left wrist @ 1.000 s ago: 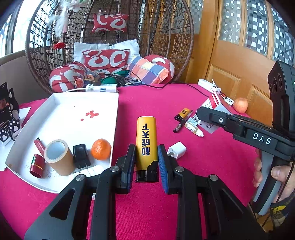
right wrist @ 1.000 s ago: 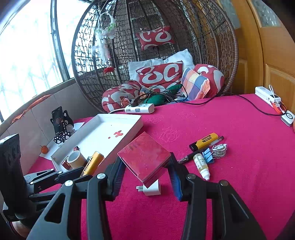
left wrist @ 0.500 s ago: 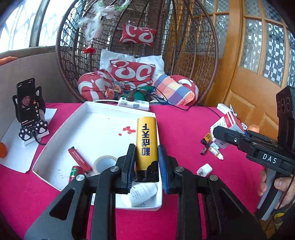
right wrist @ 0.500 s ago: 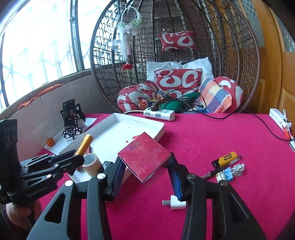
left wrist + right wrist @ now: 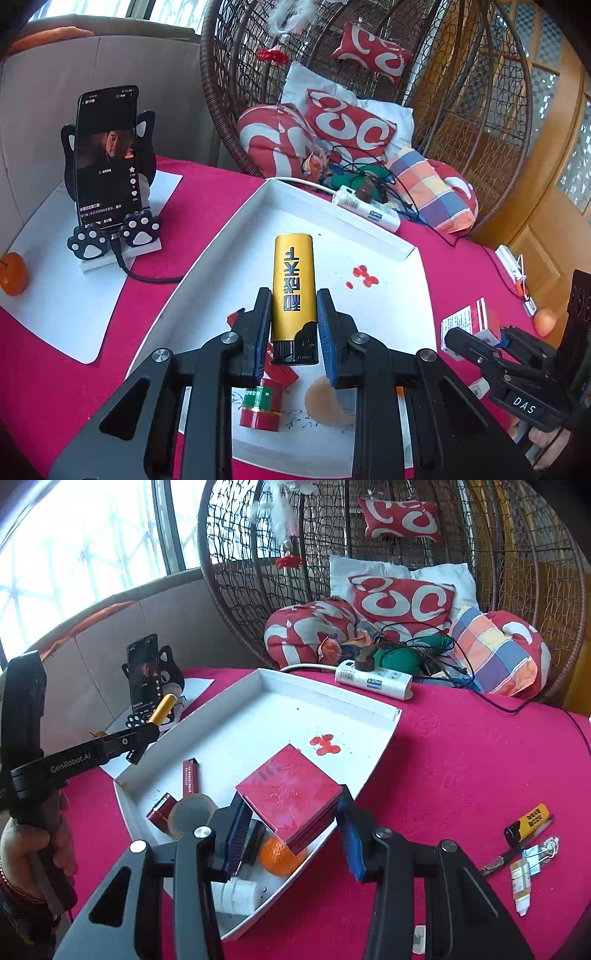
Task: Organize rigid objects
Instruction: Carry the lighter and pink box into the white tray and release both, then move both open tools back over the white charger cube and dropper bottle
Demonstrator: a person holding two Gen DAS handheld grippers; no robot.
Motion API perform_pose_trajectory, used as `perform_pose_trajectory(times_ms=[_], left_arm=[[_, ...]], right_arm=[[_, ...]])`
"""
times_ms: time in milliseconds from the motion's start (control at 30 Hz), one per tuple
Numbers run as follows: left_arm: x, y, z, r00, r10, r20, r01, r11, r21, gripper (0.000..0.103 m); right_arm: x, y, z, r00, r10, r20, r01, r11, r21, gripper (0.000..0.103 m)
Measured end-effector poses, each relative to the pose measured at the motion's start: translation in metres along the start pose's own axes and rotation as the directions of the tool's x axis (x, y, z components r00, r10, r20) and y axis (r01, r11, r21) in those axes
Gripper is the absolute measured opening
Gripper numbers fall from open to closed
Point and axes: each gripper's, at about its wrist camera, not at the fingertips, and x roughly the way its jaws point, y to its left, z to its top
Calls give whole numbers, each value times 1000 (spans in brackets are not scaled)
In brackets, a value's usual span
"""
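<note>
Landmark: the white tray (image 5: 207, 258) lay on the pink tablecloth (image 5: 461, 760).
Left gripper (image 5: 293, 325): its claw was clamped on a yellow lighter (image 5: 293, 280), held above the middle of the tray.
Right gripper (image 5: 291, 823): its claw was clamped on a red box (image 5: 290, 794), held tilted over the tray's near right corner.
In the tray: a tape roll (image 5: 192, 814), a red tube (image 5: 260, 406), a flat red stick (image 5: 190, 777), an orange (image 5: 280, 856) and a white block (image 5: 236, 891) sat at the near end.
Tray floor: a red stain (image 5: 325, 744) marked the far half.
Right of the tray: a second lighter (image 5: 526, 821), a pen (image 5: 517, 849), a binder clip (image 5: 541, 851) and a small bottle (image 5: 521, 886) lay well apart from it.
Left of the tray: a phone (image 5: 105, 155) stood in a stand on white paper (image 5: 55, 295).
</note>
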Motion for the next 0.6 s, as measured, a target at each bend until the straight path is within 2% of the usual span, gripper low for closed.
perform_pose_trajectory(times_ms=[100, 200, 233, 267, 300, 333, 367, 433, 600], left_arm=[[12, -3, -3, 1000, 4, -28, -4, 1000, 3, 24], [18, -5, -5, 999, 3, -39, -3, 1000, -7, 24], [18, -5, -5, 999, 13, -39, -13, 1000, -8, 25], [18, -5, -6, 999, 22, -38, -22, 1000, -10, 32], [18, -4, -6, 999, 30, -35, -30, 999, -16, 40], [16, -3, -6, 999, 42, -28, -43, 999, -23, 66], [14, -3, -7, 998, 55, -15, -55, 998, -30, 90], [7, -4, -8, 997, 78, 25, -77, 996, -41, 103], [-10, -18, -11, 990, 110, 86, -107, 994, -34, 103]], right_arm=[[19, 1, 3, 1000, -2, -18, 2, 1000, 24, 45], [26, 0, 3, 998, 51, -27, -49, 997, 65, 49], [25, 1, 2, 998, 57, -18, -56, 996, 72, 63], [22, 1, 1, 998, 59, -8, -58, 996, 70, 90], [18, 2, 0, 999, 51, 11, -52, 997, 64, 98], [13, 2, -1, 999, 38, 38, -40, 998, 51, 103], [8, 3, -2, 998, 27, 62, -29, 999, 34, 103], [-2, 1, -6, 995, 1, 102, -2, 1000, 14, 103], [-35, -10, -15, 979, -57, 194, 50, 998, 42, 103]])
